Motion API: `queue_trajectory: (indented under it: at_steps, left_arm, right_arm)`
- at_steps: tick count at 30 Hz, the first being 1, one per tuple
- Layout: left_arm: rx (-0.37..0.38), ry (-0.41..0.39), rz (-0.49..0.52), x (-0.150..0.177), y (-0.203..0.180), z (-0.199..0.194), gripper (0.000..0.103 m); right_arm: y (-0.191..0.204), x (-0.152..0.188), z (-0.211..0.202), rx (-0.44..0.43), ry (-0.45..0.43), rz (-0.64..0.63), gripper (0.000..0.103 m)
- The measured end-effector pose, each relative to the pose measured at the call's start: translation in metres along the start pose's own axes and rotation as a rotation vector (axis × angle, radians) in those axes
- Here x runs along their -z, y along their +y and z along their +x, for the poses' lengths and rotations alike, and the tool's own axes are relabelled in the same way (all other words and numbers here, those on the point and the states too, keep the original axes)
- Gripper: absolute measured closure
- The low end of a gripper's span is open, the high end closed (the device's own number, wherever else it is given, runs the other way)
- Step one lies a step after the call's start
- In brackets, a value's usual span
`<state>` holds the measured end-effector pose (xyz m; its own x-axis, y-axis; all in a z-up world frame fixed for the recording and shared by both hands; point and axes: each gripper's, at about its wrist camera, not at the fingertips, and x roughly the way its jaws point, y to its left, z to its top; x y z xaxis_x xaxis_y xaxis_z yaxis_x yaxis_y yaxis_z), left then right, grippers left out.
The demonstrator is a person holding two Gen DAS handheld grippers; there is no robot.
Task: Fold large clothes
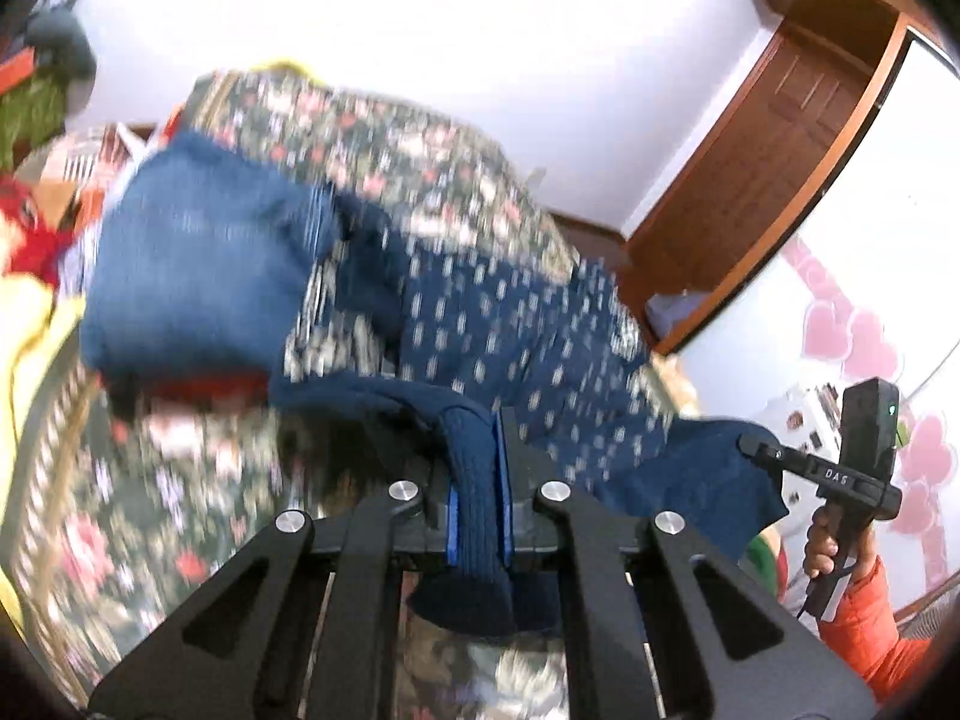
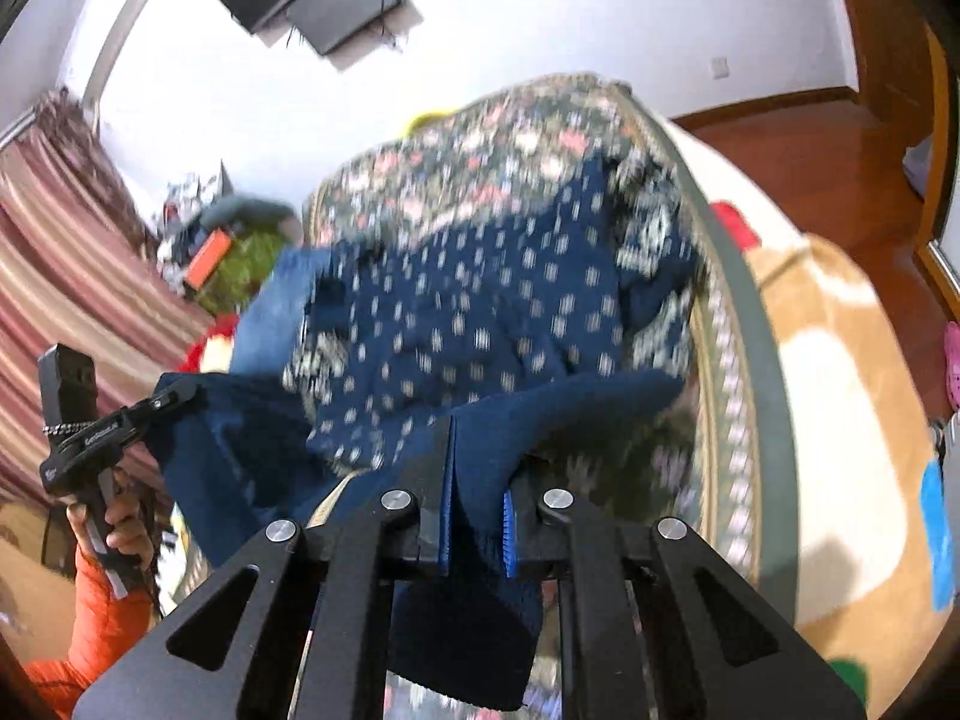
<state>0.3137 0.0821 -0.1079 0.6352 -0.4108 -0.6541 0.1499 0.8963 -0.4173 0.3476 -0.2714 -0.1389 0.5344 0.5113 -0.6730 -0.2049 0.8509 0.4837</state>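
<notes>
A navy sweater (image 1: pixel 510 324) with small white marks hangs over the floral bedspread (image 1: pixel 384 138), lifted by its ribbed hem. My left gripper (image 1: pixel 477 456) is shut on that hem, and dark ribbed fabric fills the gap between the blue pads (image 1: pixel 453 516). In the left wrist view my right gripper (image 1: pixel 757 445) pinches the hem's other corner at the right. In the right wrist view the right gripper (image 2: pixel 477 480) is shut on the same navy hem of the sweater (image 2: pixel 480 300). The left gripper (image 2: pixel 174 396) holds the far corner at the left. Both views are blurred.
Folded blue jeans (image 1: pixel 198 264) lie on the bed's left side beside red and yellow cloth (image 1: pixel 30 240). A beige blanket (image 2: pixel 828 396) lies along the bed's right edge. A wooden door (image 1: pixel 768 138) and a striped curtain (image 2: pixel 54 276) stand beyond. Hands in orange sleeves (image 1: pixel 870 630) hold the grippers.
</notes>
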Motion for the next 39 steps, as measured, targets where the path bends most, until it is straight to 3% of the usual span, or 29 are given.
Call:
queue_trajectory:
  at_steps: [3,7,15,24,27,30,33,35,37,39]
  left_arm:
    - [-0.030,-0.037,0.005,-0.031,-0.003,0.006,0.094]
    - [-0.131,-0.053,-0.002,-0.074,0.005,0.032,0.095]
    - [-0.255,-0.033,-0.095,-0.128,0.048,0.104,0.095]
    - [-0.373,0.081,-0.027,-0.137,0.065,0.194,0.094]
    - [-0.432,0.168,0.038,-0.135,0.070,0.226,0.091]
    - [-0.417,0.201,0.021,-0.139,0.079,0.235,0.090]
    - [-0.390,0.208,-0.022,-0.140,0.079,0.229,0.089]
    - [-0.387,0.221,-0.029,-0.141,0.073,0.221,0.084]
    - [-0.392,0.215,0.019,-0.144,0.058,0.207,0.075]
    - [-0.399,0.191,0.083,-0.145,0.040,0.190,0.050]
  right_arm:
    - [-0.010,-0.026,-0.003,0.010,-0.050,0.030,0.092]
    - [-0.028,-0.061,0.006,0.005,-0.092,0.078,0.093]
    - [-0.060,-0.125,0.071,0.068,-0.071,0.129,0.094]
    - [-0.123,-0.128,0.140,0.114,0.042,0.217,0.094]
    - [-0.133,-0.125,0.143,0.099,0.059,0.231,0.094]
    - [-0.136,-0.128,0.137,0.091,0.091,0.229,0.093]
    - [-0.129,-0.134,0.129,0.147,0.140,0.204,0.085]
    - [-0.118,-0.135,0.119,0.247,0.143,0.163,0.069]
    - [-0.105,-0.137,0.102,0.331,0.101,0.090,0.064]
    - [-0.091,-0.136,0.081,0.341,0.057,0.023,0.064]
